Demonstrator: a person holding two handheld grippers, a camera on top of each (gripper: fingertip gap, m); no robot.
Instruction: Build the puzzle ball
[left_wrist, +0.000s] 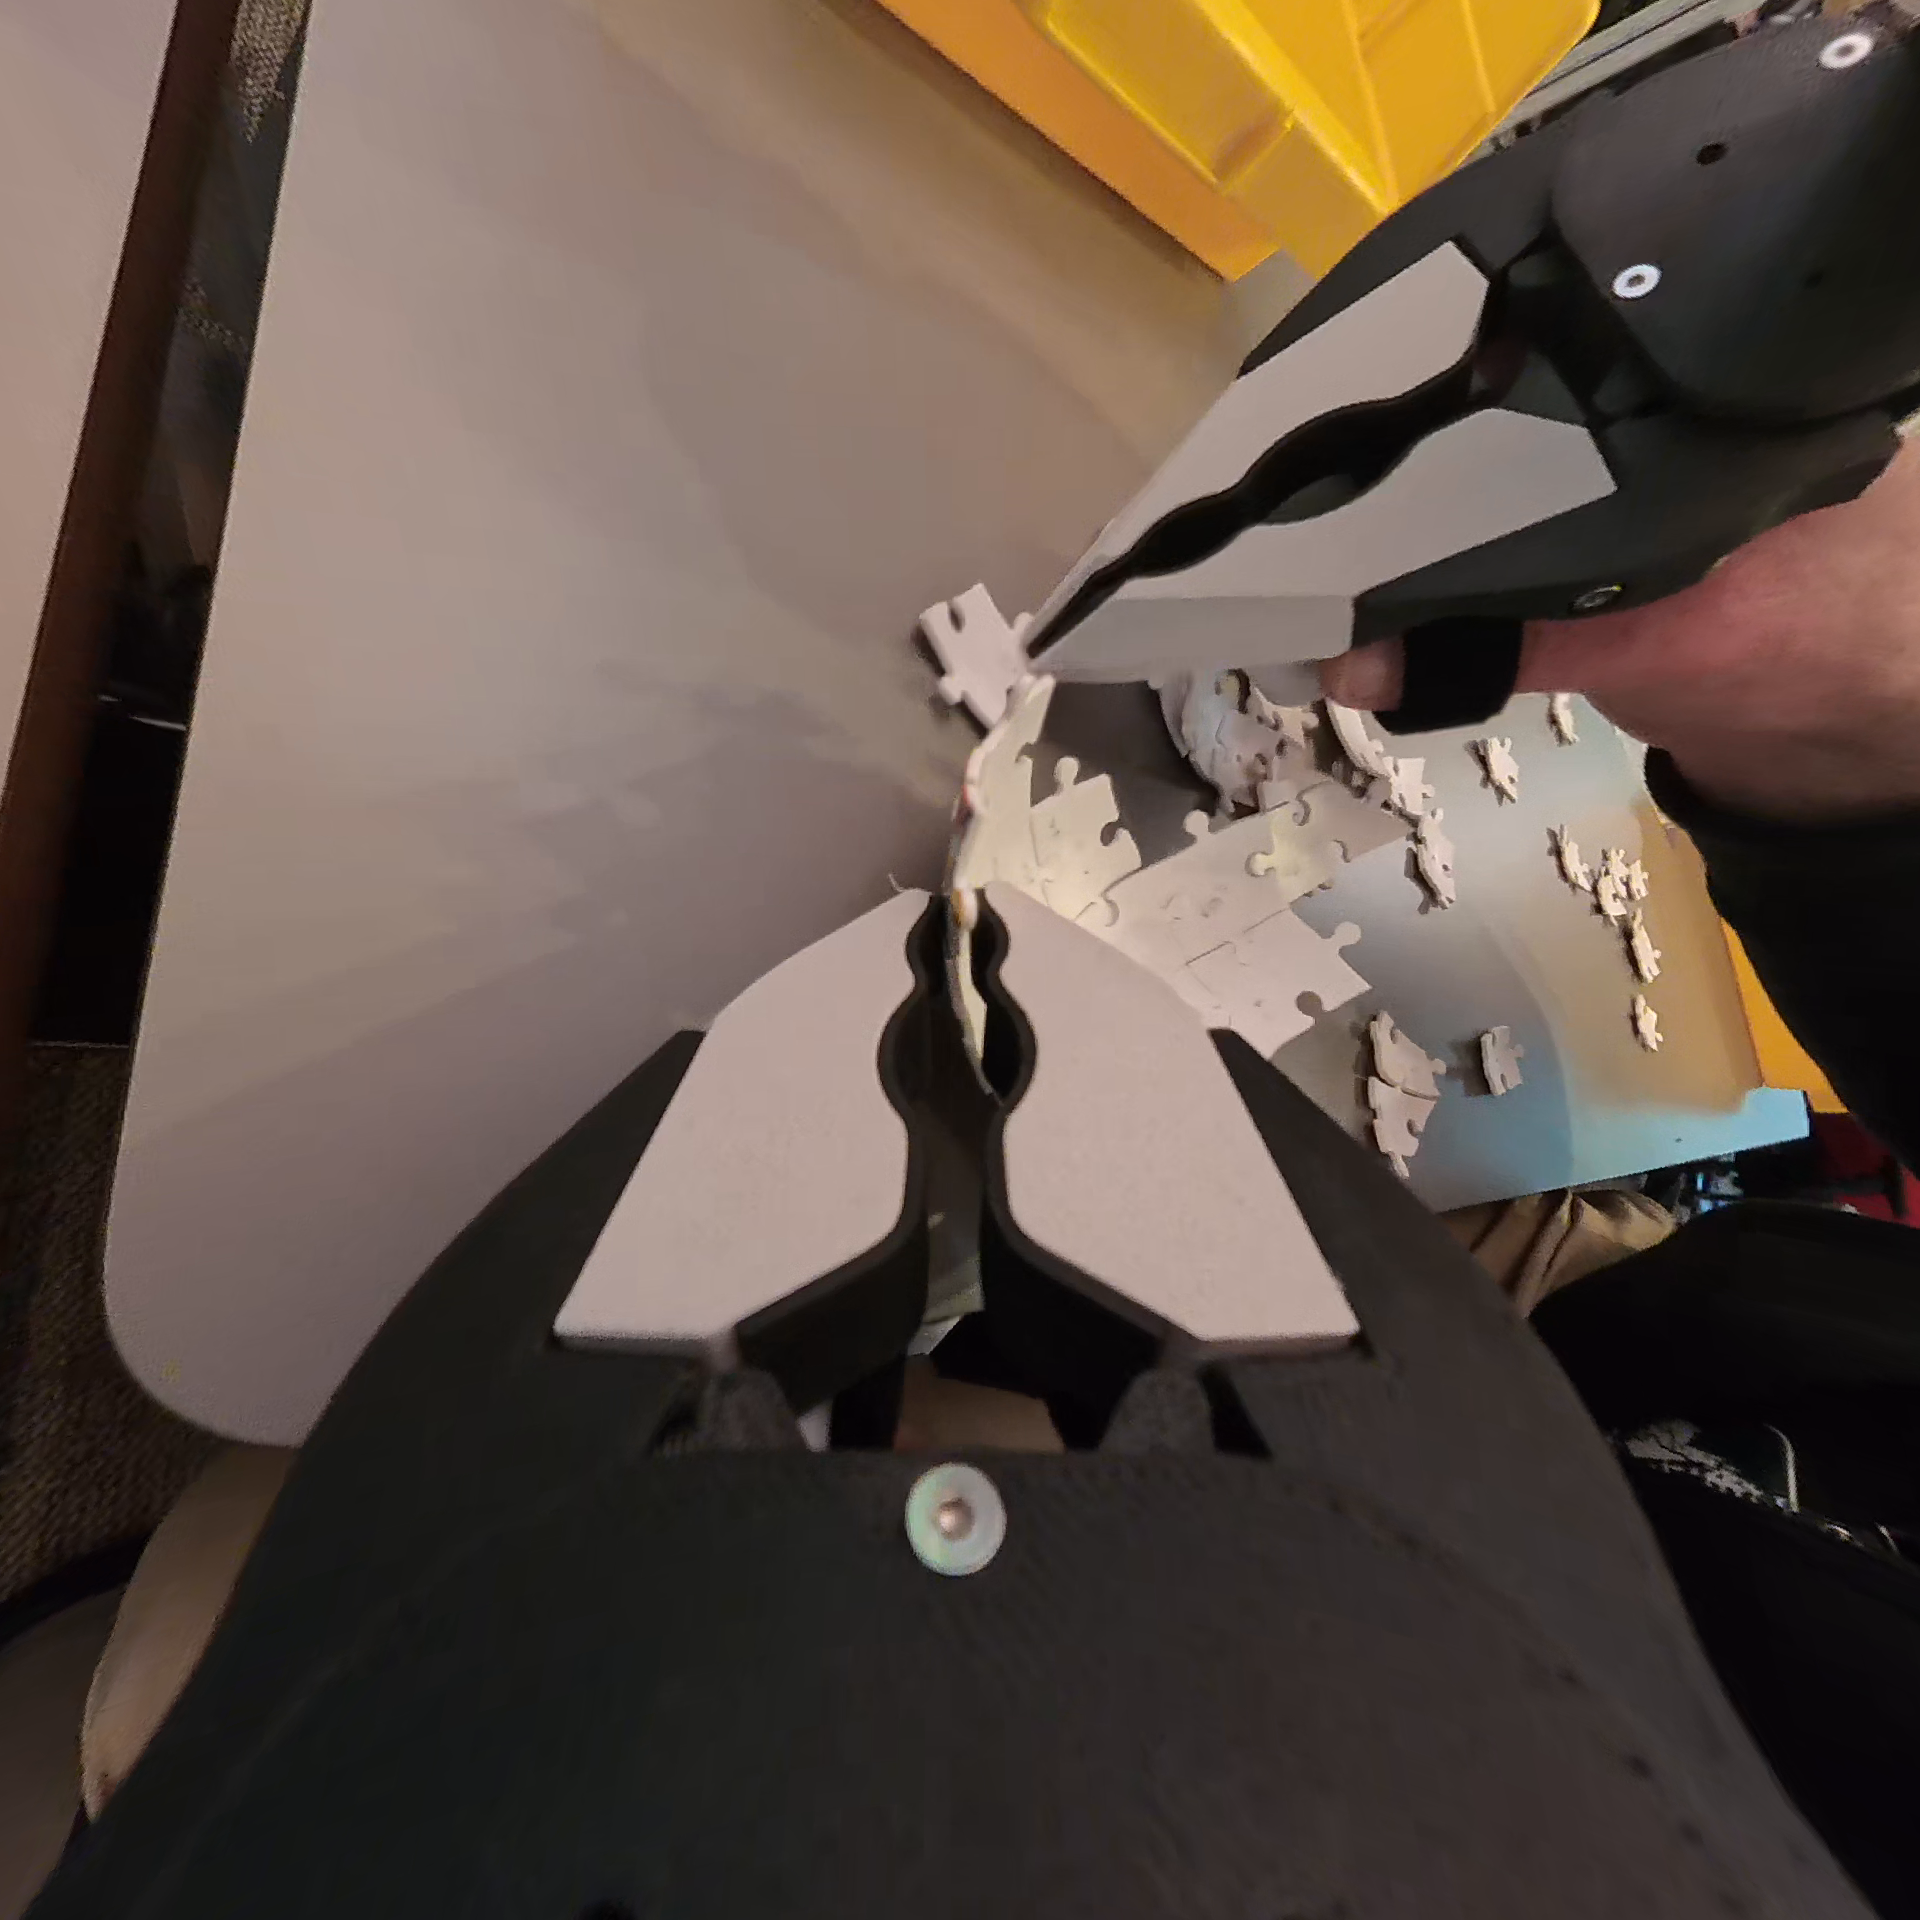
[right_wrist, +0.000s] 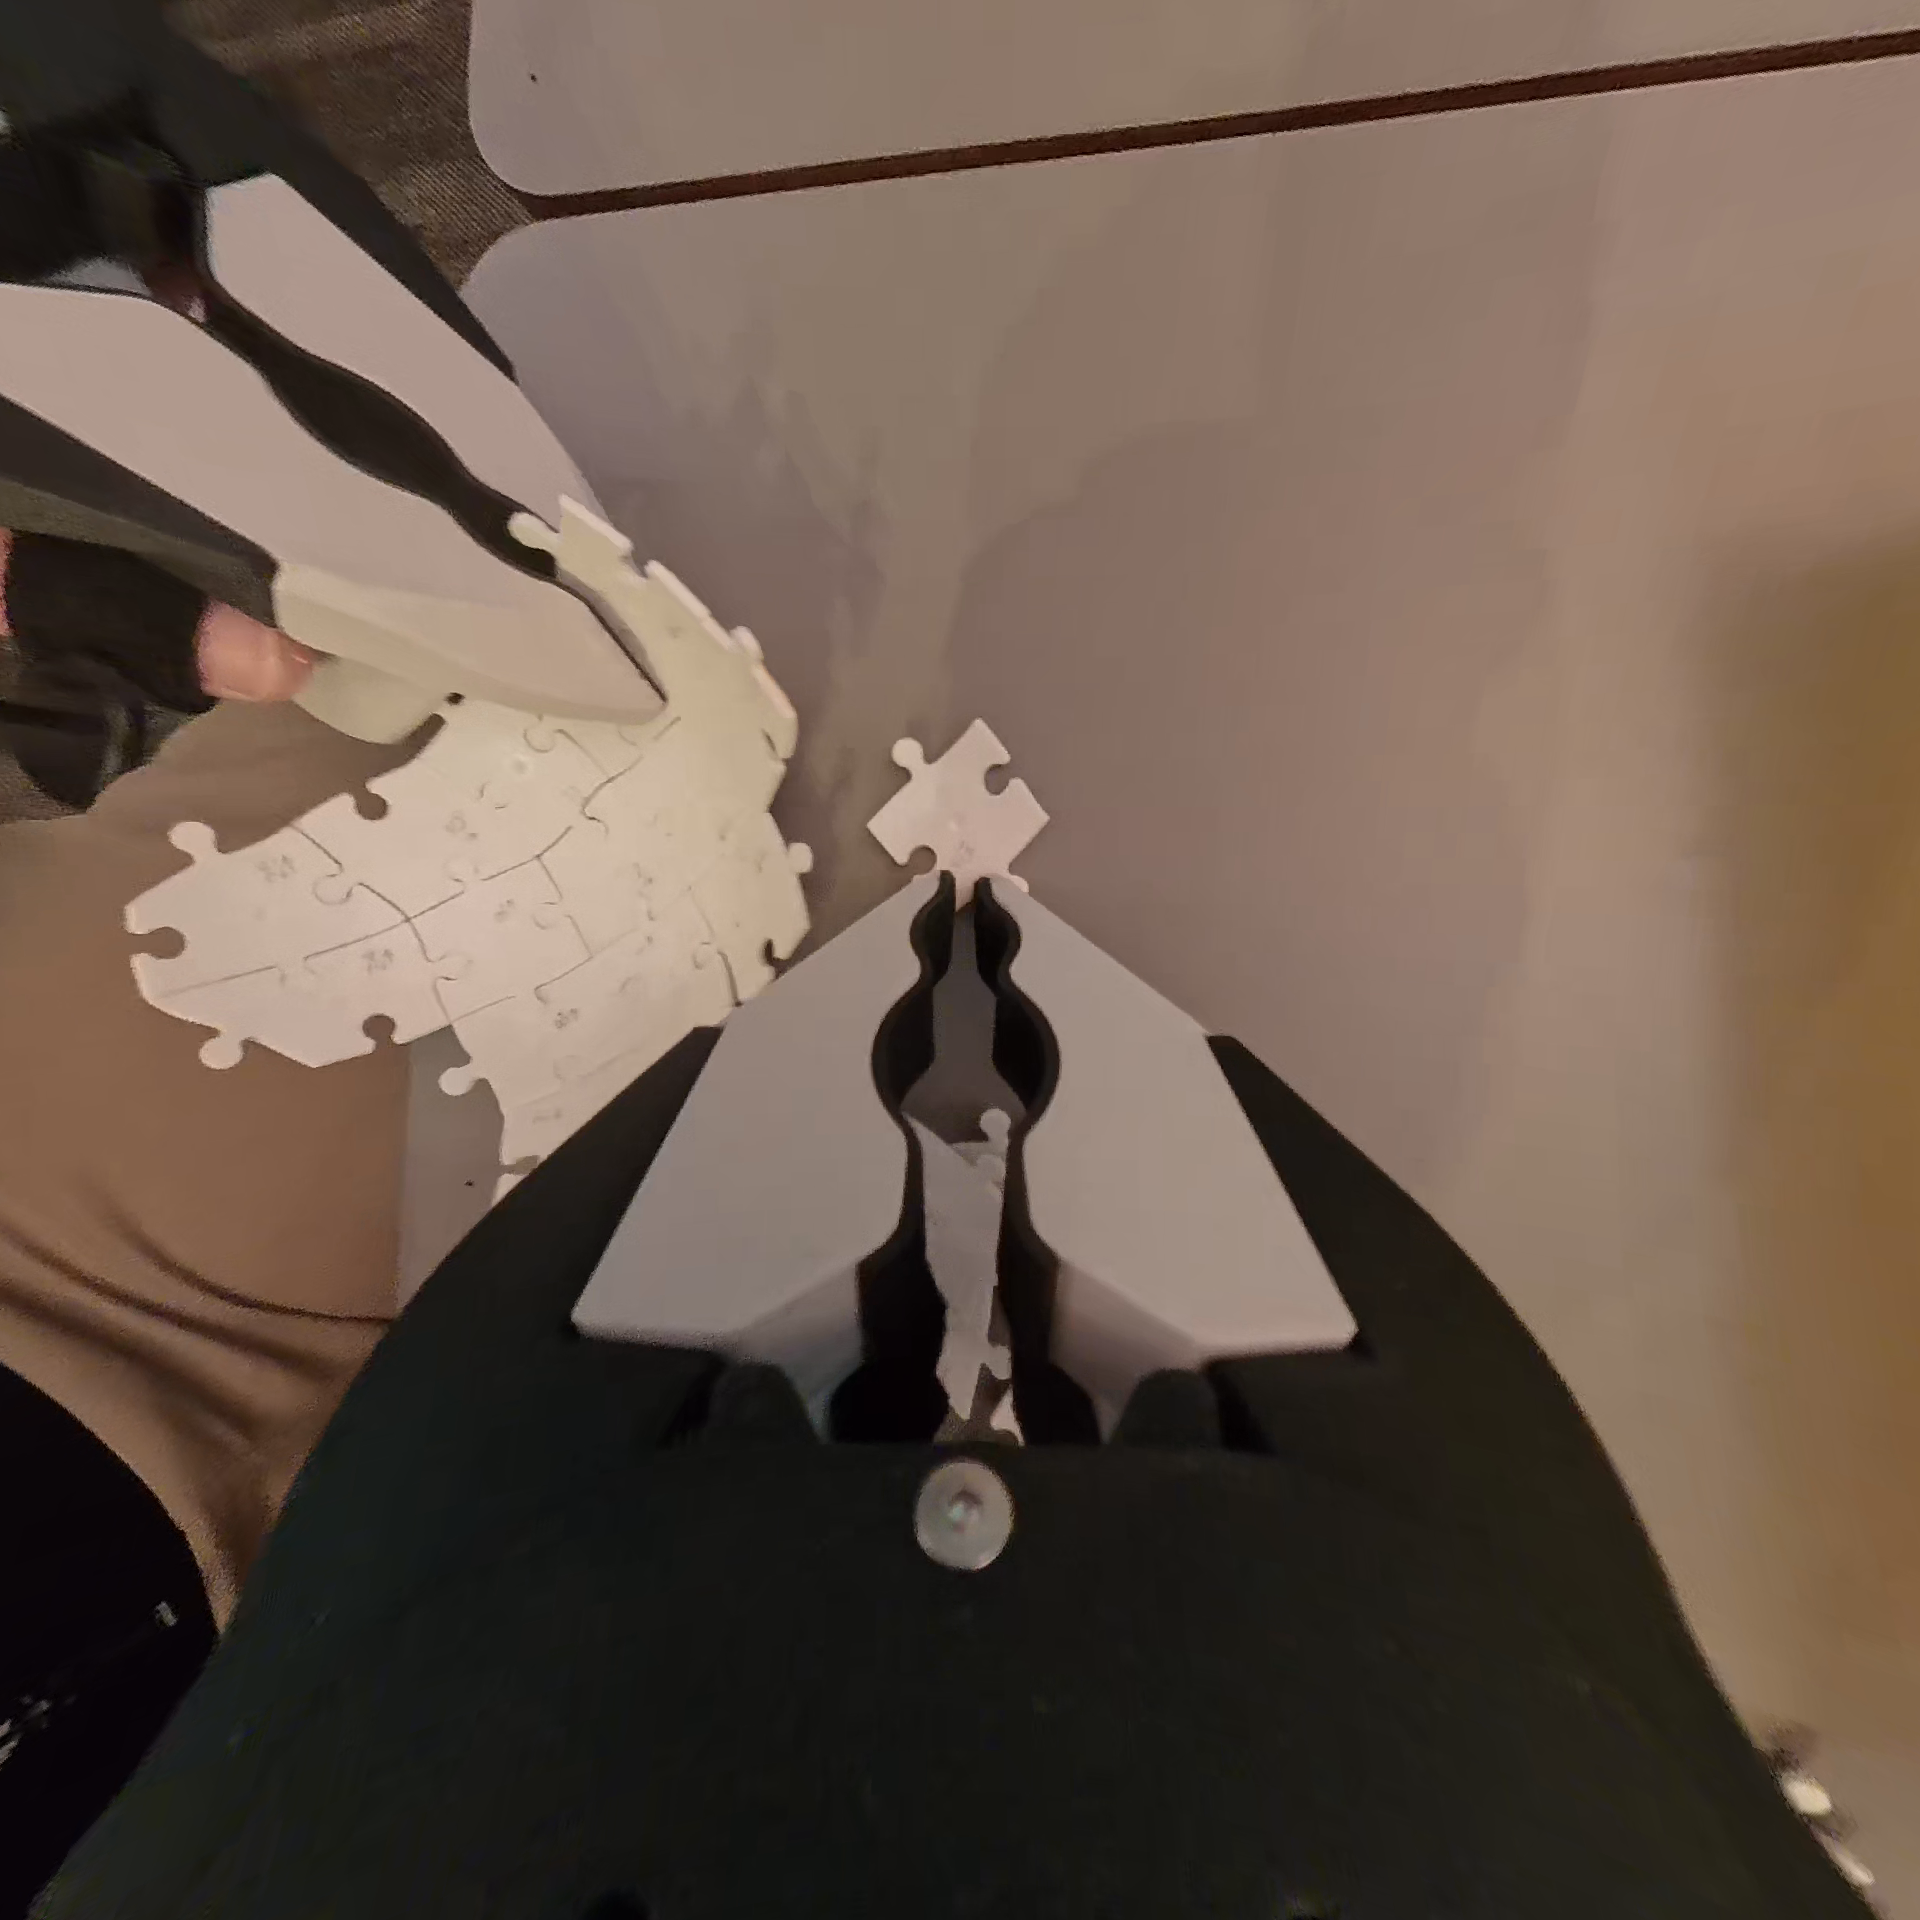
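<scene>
Curved shell (right_wrist: 499, 914) of joined white pieces: partly built, held above the grey tabletop (right_wrist: 1351, 520), its edge clamped by the left tool (left_wrist: 961, 904). Single loose piece (right_wrist: 958, 802): pinched at one corner by the right tool (right_wrist: 964, 883), just beside the shell's upper rim. Step in hand: adding a piece. Next move likely calls for lining tabs with sockets, then pressing in. Spare pieces (left_wrist: 1496, 769) scattered beyond; yellow bin (left_wrist: 1299, 104) behind
</scene>
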